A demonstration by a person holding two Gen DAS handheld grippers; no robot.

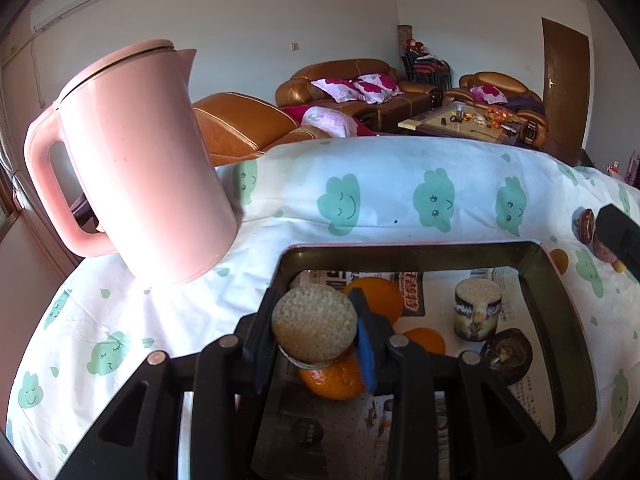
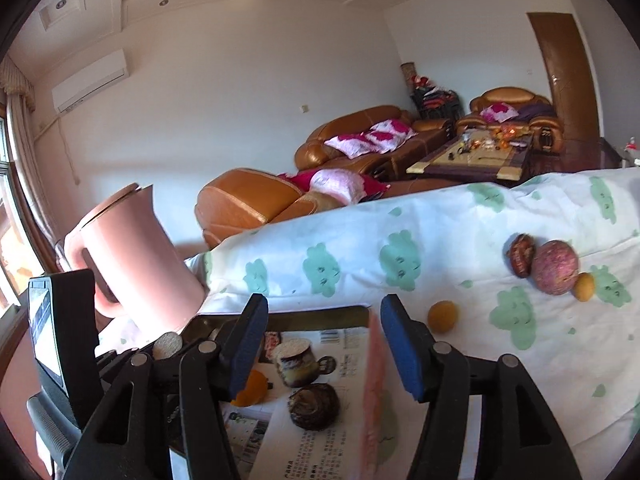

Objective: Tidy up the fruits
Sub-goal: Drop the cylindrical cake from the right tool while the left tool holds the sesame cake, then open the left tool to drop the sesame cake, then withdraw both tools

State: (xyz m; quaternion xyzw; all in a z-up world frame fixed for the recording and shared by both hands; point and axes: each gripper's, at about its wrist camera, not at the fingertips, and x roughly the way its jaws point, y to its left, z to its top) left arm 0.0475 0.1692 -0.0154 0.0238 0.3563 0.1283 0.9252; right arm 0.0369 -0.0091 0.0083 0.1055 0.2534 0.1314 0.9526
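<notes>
Left gripper [image 1: 316, 330] clamped on a round, pale, grainy-topped item [image 1: 314, 328], a cake or lidded cup; hard to tell which, since its lower body is hidden by the fingers. It hangs over the near-left part of a dark metal tray [image 1: 532, 258] lined with printed paper.

Under the held item sits an orange [image 1: 332, 380], half covered. A second orange [image 1: 380, 296] is behind the right finger, a third [image 1: 426, 340] just right of it, both partly hidden. Further right in the tray stands a small cup with a grainy top and printed wrap [image 1: 477, 308], upright, and near it a dark brown wrinkled fruit [image 1: 508, 354], kind unclear.

Right gripper [image 2: 324, 346] is open over the tray's right side, nothing between its blue pads. The tray's pinkish right edge [image 2: 376, 392] is blurred.

On the cloud-print cloth [image 2: 480, 360] covering the worktop, outside the tray: a small orange fruit [image 2: 442, 316] just beside the tray; further right a dark brown fruit [image 2: 521, 255] touching a purplish round fruit [image 2: 556, 267], with a small yellow-orange fruit [image 2: 584, 287] against that one.

A pink kettle [image 1: 136, 160] stands left of the tray, its base washed out by glare.

Behind, brown leather sofas [image 1: 348, 88] and a cluttered coffee table [image 1: 464, 120], its items too small to name.
</notes>
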